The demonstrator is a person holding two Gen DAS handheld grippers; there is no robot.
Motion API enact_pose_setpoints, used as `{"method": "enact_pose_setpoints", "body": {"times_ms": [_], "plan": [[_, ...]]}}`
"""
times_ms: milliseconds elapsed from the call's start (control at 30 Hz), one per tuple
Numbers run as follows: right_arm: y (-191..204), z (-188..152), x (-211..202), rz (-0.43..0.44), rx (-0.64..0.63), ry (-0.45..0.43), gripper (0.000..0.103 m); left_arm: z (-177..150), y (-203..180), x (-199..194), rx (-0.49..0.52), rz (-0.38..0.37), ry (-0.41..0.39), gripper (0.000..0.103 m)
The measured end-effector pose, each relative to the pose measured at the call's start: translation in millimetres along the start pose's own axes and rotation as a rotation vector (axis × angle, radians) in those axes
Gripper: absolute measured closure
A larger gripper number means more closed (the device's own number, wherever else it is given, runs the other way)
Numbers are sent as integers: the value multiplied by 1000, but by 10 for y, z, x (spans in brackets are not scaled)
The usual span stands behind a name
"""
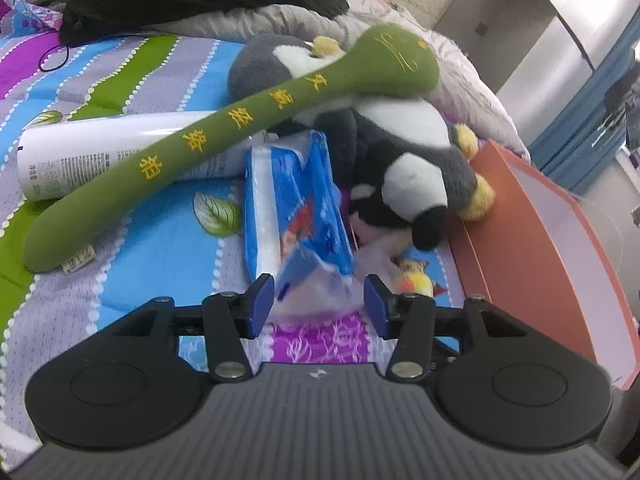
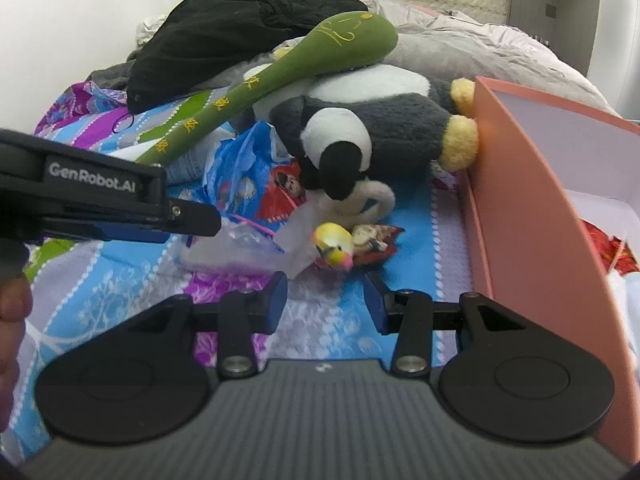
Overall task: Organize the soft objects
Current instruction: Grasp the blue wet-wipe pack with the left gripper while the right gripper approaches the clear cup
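Both tools are hovering over the bed point(image 1: 132, 280) with their blue pads parted. Left tool point(image 1: 319, 300) is standing about half open around the crumpled end of a blue plastic pack point(image 1: 296, 204), the pads not pressing on it. Right tool point(image 2: 326, 300) is also sitting partly open and holding nothing, aimed at a small yellow chick toy point(image 2: 334, 246) lying just ahead at twelve o'clock. A plush penguin point(image 2: 360, 136) is lying beyond it, its yellow feet touching the wall of an orange box point(image 2: 520, 208) at three o'clock. A long green plush stick point(image 1: 200, 148) is leaning across the penguin toward ten o'clock, over a white tube point(image 1: 80, 156). Black clothing point(image 2: 224, 36) is heaped at eleven o'clock.
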State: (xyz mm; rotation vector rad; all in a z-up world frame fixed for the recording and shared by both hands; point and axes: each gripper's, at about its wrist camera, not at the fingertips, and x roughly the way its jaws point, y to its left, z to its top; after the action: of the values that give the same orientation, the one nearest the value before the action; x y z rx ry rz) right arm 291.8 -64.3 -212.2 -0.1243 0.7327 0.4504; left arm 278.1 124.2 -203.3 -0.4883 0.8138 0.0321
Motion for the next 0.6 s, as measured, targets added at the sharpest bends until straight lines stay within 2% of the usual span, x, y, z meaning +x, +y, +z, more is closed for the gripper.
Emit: {"method": "enact_pose_setpoints", "body": {"times_ms": [233, 367, 400, 433, 500, 533, 567, 600], "plan": [[-63, 112, 214, 7, 61, -7, 58, 122, 71, 121, -41, -43, -33, 47], [-84, 139, 314, 40, 90, 1, 55, 136, 40, 248, -12, -22, -19, 49], [-95, 142, 333, 46, 100, 5, 56, 133, 46, 270, -11, -21, -19, 51], [-109, 148, 347, 50, 110, 6, 56, 135, 53, 288, -12, -20, -18, 60], [-137, 161, 338, 58, 119, -10, 61, 135, 67, 309, -12, -9, -15, 71], [-146, 167, 330, 55, 120, -13, 66, 133, 75, 307, -17, -18, -14, 81], [-154, 166, 314, 49, 121, -16, 71, 129, 76, 293, -20, -25, -19, 84], [-162, 167, 294, 37, 123, -20, 82, 125, 72, 275, -14, -29, -27, 85]]}}
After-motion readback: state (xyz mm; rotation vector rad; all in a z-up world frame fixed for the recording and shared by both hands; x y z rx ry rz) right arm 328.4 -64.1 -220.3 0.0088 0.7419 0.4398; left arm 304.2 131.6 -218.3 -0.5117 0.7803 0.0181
